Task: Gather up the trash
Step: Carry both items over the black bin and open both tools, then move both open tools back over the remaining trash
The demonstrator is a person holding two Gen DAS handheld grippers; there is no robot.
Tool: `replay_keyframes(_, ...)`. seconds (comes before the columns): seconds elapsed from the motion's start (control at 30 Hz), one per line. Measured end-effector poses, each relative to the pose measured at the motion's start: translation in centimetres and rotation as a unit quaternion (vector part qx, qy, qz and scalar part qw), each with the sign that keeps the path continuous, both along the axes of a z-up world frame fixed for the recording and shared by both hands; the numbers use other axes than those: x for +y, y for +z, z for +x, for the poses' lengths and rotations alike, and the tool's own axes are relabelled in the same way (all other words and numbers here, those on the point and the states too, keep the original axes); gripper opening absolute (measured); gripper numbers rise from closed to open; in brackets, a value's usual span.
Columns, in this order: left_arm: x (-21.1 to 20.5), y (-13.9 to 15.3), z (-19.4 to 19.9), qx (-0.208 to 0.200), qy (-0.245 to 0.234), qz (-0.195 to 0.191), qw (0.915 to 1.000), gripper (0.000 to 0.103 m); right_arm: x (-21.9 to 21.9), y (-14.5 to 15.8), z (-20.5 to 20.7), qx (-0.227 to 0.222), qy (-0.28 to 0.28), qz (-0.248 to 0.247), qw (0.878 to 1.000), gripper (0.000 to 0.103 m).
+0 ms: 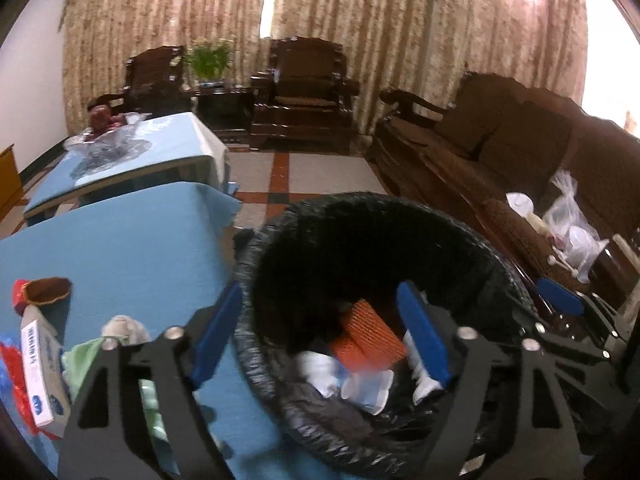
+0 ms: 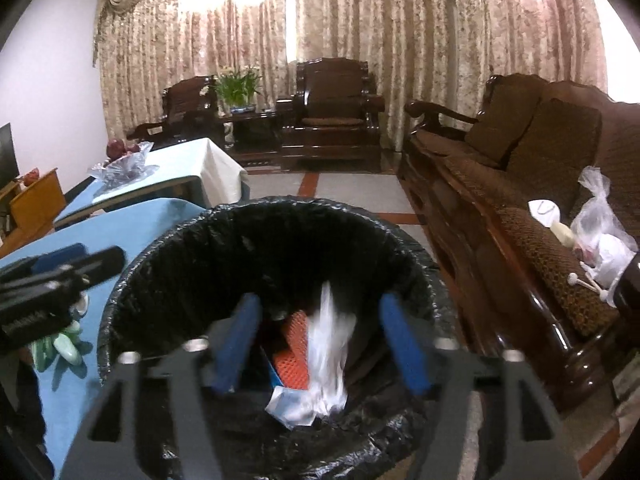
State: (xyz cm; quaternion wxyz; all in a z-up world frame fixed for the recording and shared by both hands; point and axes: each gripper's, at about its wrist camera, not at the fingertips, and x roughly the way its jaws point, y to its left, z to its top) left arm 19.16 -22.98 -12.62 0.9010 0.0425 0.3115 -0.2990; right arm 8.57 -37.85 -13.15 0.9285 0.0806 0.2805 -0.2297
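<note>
Blue cloth covers the counter at the left, where more rubbish waits: a small white box, red wrapper scraps, a brown-lined pouch and a crumpled green cloth near the edge that meets the bin.

Just right of that edge stands the bin with its black liner, already holding an orange ribbed piece and white plastic bits. The left gripper hangs over the bin's near rim, fingers spread and empty. The right gripper does likewise, fingers apart, with a blurred white piece between them that nothing grips, apparently dropping in.

This looks like the release step of a drop-off. Next, the left hand should swing back over the counter for the box or the cloth, clearing the rim first.

Further right, the wooden sofa carries a plastic bag and cups; the gap between bin and sofa is narrow.
</note>
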Motion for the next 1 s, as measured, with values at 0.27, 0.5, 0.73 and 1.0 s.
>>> replay_keyframes(0.27, 6.7, 1.3, 0.4, -0.016, 0.074, 0.004, 0.9971, 0.095, 2.8, 1.0, 0.7, 0.001, 0.0, -0.01, 1.0, 0.097)
replay_keyframes(0.5, 15.7, 2.3, -0.8, -0.043, 0.165, 0.022, 0.985, 0.095, 8.9, 3.0, 2.4, -0.03, 0.068, 0.007, 0.997, 0.097)
replay_keyframes(0.73, 24.2, 2.2, -1.4, -0.041, 0.245, 0.039, 0.9678, 0.095, 17.8, 3.3, 5.5, -0.036, 0.174, 0.008, 0.984, 0.097)
replay_keyframes(1.0, 29.8, 1.1, -1.9, -0.034, 0.291, 0.054, 0.9546, 0.095, 24.8, -0.1, 8.9, -0.001, 0.232, -0.004, 0.973, 0.077)
